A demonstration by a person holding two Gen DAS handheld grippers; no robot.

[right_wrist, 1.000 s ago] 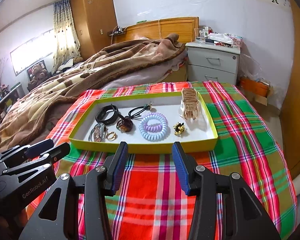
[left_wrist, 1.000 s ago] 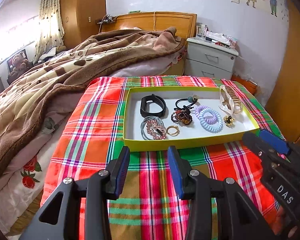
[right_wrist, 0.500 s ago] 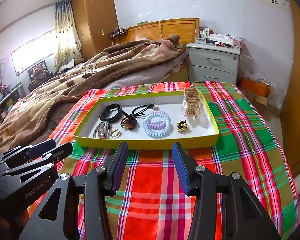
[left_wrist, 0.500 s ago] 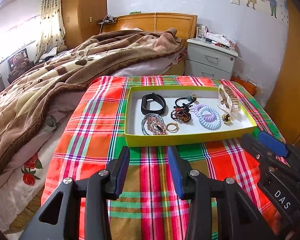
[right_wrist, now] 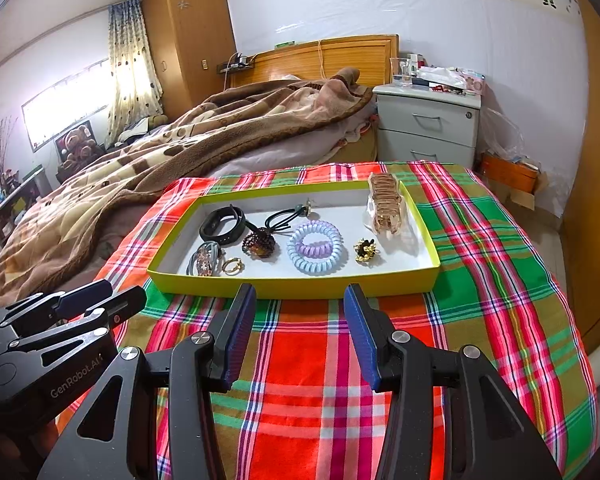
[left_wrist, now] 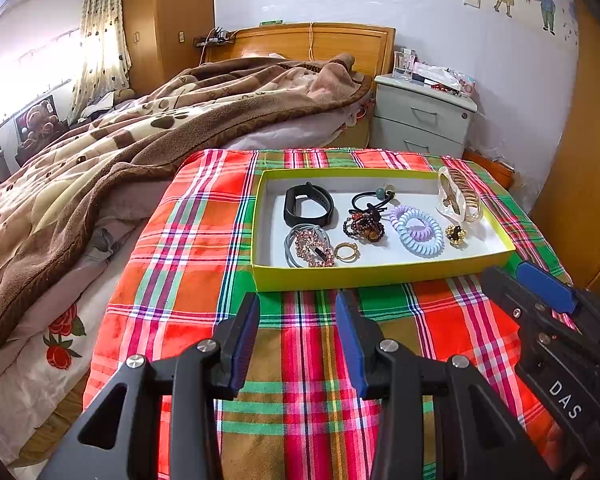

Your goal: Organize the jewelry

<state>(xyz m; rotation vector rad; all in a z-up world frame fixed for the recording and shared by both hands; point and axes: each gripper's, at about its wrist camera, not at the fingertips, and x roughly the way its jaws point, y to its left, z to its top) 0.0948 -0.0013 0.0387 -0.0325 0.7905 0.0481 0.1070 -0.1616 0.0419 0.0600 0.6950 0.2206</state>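
Observation:
A shallow yellow-green tray (left_wrist: 372, 274) (right_wrist: 292, 286) lies on a plaid cloth. In it are a black band (left_wrist: 308, 204) (right_wrist: 223, 224), a black hair tie (left_wrist: 370, 200), a dark beaded piece (left_wrist: 364, 226) (right_wrist: 260, 242), spiral hair ties (left_wrist: 418, 230) (right_wrist: 316, 246), a gold ring (left_wrist: 346, 251) (right_wrist: 233, 266), a rhinestone clip on grey ties (left_wrist: 310, 246) (right_wrist: 205, 262), a gold flower ring (left_wrist: 455, 235) (right_wrist: 365, 250) and a large gold claw clip (left_wrist: 460, 196) (right_wrist: 384, 204). My left gripper (left_wrist: 298, 312) and right gripper (right_wrist: 300, 304) hover open and empty just before the tray's near wall.
The plaid cloth (left_wrist: 188, 240) covers a surface at the foot of a bed with a brown blanket (left_wrist: 140, 132). A grey nightstand (left_wrist: 420, 118) stands behind. A wooden door (left_wrist: 580, 180) is at the right. The cloth's near part holds only the grippers.
The tray and its contents sit slightly farther up and smaller in both views than a second ago; both grippers stay open and empty.

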